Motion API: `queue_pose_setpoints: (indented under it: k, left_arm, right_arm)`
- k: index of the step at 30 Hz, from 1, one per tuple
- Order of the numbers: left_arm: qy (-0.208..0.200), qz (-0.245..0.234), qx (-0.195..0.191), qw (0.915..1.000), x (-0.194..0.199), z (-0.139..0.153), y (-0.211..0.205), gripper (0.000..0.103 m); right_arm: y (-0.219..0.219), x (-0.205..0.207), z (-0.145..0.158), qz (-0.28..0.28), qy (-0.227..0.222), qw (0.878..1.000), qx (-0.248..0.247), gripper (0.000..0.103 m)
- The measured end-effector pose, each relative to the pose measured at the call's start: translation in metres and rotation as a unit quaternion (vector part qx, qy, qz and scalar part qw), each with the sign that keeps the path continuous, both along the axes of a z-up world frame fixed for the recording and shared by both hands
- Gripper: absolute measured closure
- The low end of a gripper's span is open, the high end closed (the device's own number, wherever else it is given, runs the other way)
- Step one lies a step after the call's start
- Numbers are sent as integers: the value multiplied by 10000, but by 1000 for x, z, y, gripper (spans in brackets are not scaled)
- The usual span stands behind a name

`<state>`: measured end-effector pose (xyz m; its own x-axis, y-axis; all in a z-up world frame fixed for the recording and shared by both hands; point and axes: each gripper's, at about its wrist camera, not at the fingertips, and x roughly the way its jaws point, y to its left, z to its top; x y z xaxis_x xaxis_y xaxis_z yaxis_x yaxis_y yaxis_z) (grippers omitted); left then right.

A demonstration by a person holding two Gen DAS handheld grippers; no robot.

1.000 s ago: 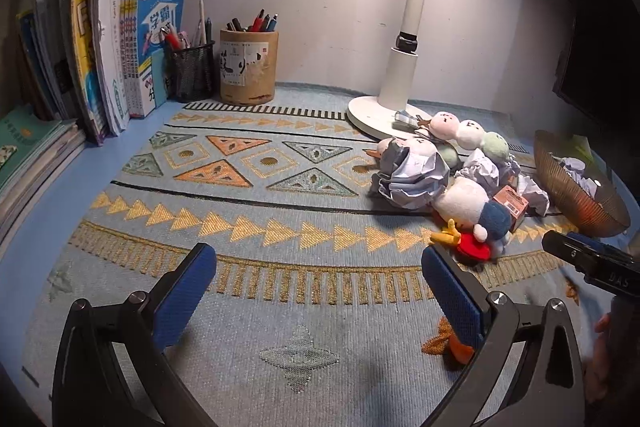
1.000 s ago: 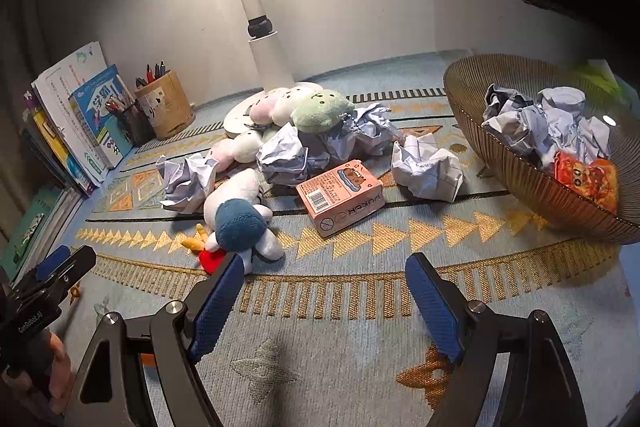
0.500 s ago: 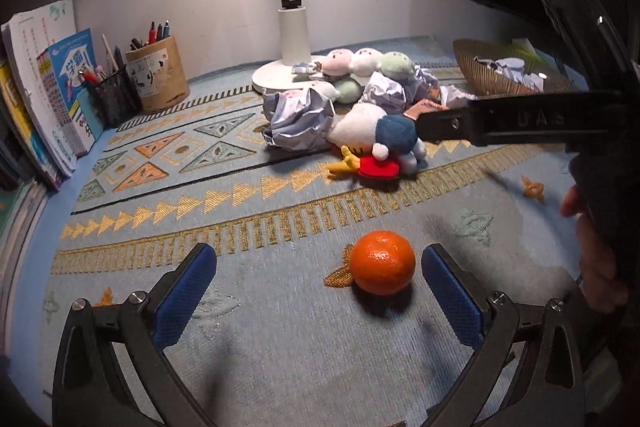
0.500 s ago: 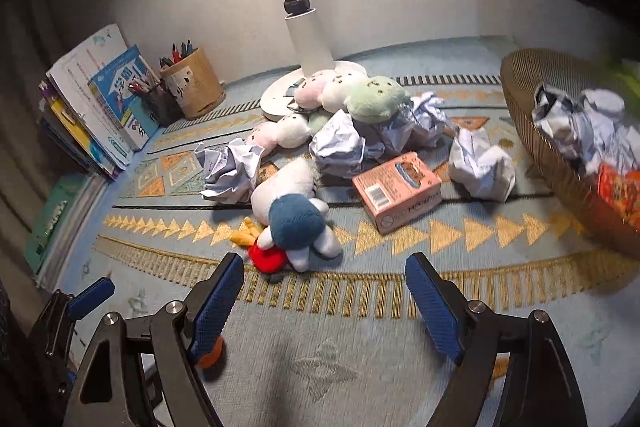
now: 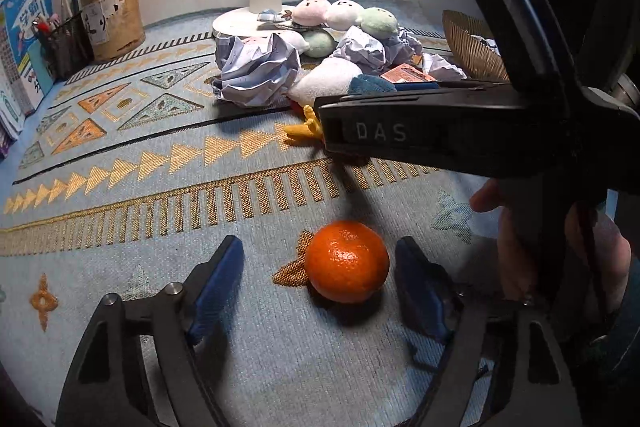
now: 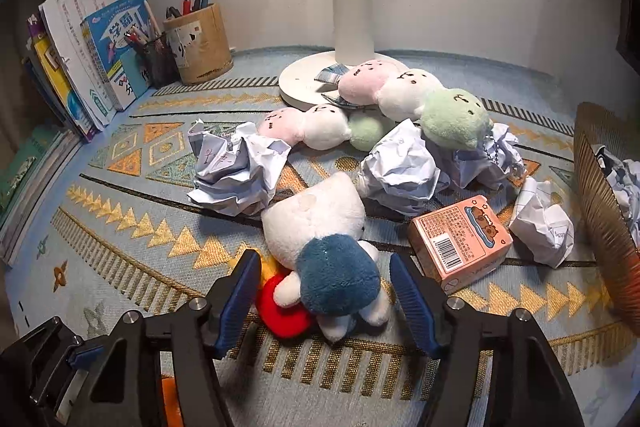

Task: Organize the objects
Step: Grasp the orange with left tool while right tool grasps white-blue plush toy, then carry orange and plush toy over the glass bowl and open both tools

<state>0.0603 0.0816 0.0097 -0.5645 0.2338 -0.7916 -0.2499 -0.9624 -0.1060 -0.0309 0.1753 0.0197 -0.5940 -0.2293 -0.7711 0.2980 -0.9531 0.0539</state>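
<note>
Closing w/ jaws still spread, the left gripper [image 5: 318, 283] brackets the orange [image 5: 347, 261] on the mat [image 5: 160, 187], pads not touching it. Right gripper [image 6: 324, 291] also closing, jaws either side of the plush toy [image 6: 320, 239], no contact yet. Pink box [image 6: 460, 239] just beside.

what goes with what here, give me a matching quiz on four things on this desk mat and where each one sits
Things:
1. orange
2. blue-bodied plush
3. pink carton
4. pens

Places:
A. standing in the round cup by the books
B. between the left gripper's closing jaws, not yet pressed
C. lying on the mat beside the ribbed basket
D. between the right gripper's closing jaws

Pairs: 1-B, 2-D, 3-C, 4-A
</note>
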Motion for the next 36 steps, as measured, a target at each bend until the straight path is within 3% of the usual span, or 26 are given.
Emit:
queue_pose_setpoints:
  k: [2,4,14,18,21,25,31,34,36]
  left_arm:
    - [70,-77,-11,9999,2,0,2,57]
    - [79,-179,100,9998,1,1,3,69]
    - [183,-67,115,9997,5,2,1,70]
    - [213,-102,290,9993,7,7,5,70]
    - [333,-154,-22,9993,5,17,20,70]
    - [633,-428,207,9969,-2,50,38,70]
    - [1274,-738,528,9877,-31,117,91,70]
    - [1460,-913,788,9819,-53,138,124,70]
    - [1397,-928,732,9831,-70,140,150,70]
  right_arm:
    - [-1,-2,-3,54,-33,10000,14,54]
    - [0,0,-2,65,22,10000,-36,58]
    - [36,32,15,-100,134,9984,-536,60]
    - [62,45,23,-296,121,9967,-747,60]
    - [87,53,34,-460,125,9934,-1041,60]
    - [124,68,74,-698,591,9888,-1178,60]
    - [203,93,158,-1593,1768,9637,-1214,60]
    - [239,99,179,-2092,2147,9454,-1279,60]
    - [256,97,183,-2412,2228,9369,-1203,60]
